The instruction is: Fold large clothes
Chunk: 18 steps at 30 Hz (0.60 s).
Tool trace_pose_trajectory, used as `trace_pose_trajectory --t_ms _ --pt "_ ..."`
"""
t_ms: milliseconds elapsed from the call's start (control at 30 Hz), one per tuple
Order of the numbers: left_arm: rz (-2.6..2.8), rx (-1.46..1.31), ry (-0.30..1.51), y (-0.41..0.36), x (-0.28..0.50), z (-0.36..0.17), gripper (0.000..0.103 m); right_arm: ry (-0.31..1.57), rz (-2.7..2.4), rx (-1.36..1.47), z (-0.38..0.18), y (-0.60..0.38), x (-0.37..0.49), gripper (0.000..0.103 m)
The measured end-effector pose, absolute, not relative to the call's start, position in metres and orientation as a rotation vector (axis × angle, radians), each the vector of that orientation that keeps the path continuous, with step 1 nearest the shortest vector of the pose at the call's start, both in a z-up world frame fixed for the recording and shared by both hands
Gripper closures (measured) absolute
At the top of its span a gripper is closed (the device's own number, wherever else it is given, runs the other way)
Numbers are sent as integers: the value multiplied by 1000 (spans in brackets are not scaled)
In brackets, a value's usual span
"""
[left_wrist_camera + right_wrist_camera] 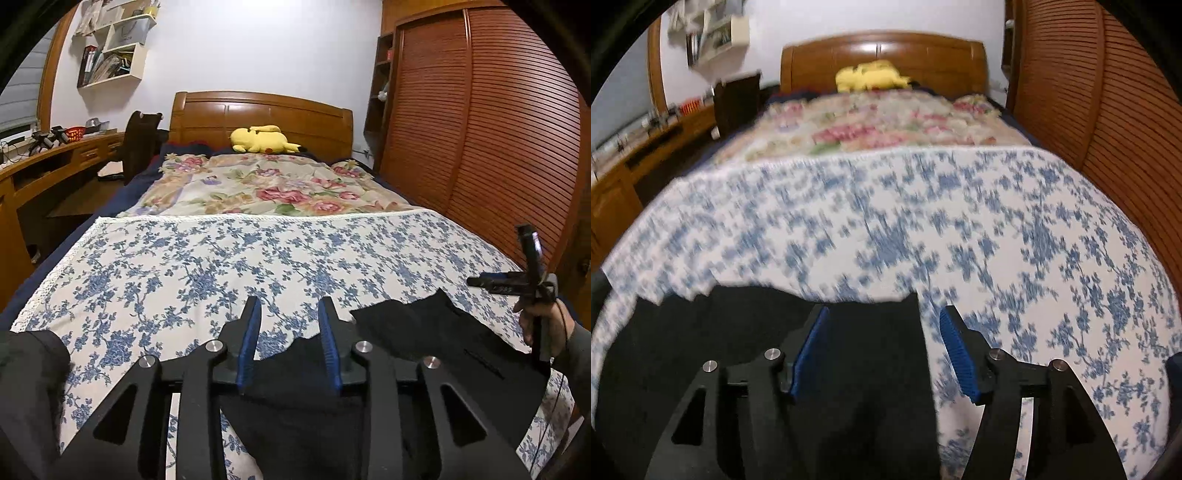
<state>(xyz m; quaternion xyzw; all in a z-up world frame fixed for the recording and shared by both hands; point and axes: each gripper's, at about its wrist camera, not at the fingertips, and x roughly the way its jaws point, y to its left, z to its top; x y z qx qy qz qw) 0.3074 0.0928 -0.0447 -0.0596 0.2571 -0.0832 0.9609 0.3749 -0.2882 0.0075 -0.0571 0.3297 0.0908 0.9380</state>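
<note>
1. Nearest, left gripper (290, 332) partly open over the black garment (406, 354); blue pads (249, 339) clear of the cloth, nothing gripped.
2. Likewise right gripper (882, 350), spread wider above the garment's right edge (849, 369); nothing held, though blurred in its own view.
3. Also seen from the left: right gripper (532, 273) in a hand (546, 325).
4. Underneath, garment flat on blue-flowered sheet (184, 266).
5. Beyond, rose quilt (258, 184), yellow plush (264, 139), headboard (258, 114).

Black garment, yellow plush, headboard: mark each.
Black garment (424, 332): left wrist view, flat upper part.
Yellow plush (262, 139): left wrist view, body.
Headboard (295, 118): left wrist view, centre panel.
</note>
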Motion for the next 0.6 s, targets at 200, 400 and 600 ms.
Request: trace_pose_trajectory --t_ms 200,400,600 --pt "-187 -96 548 84 308 -51 69 814 155 -158 -33 -294 402 39" --pt "-197 -75 578 78 314 -60 68 952 163 -68 -60 -308 433 39" --pt "-205 -77 591 74 318 -63 68 858 253 -95 -48 -301 424 100"
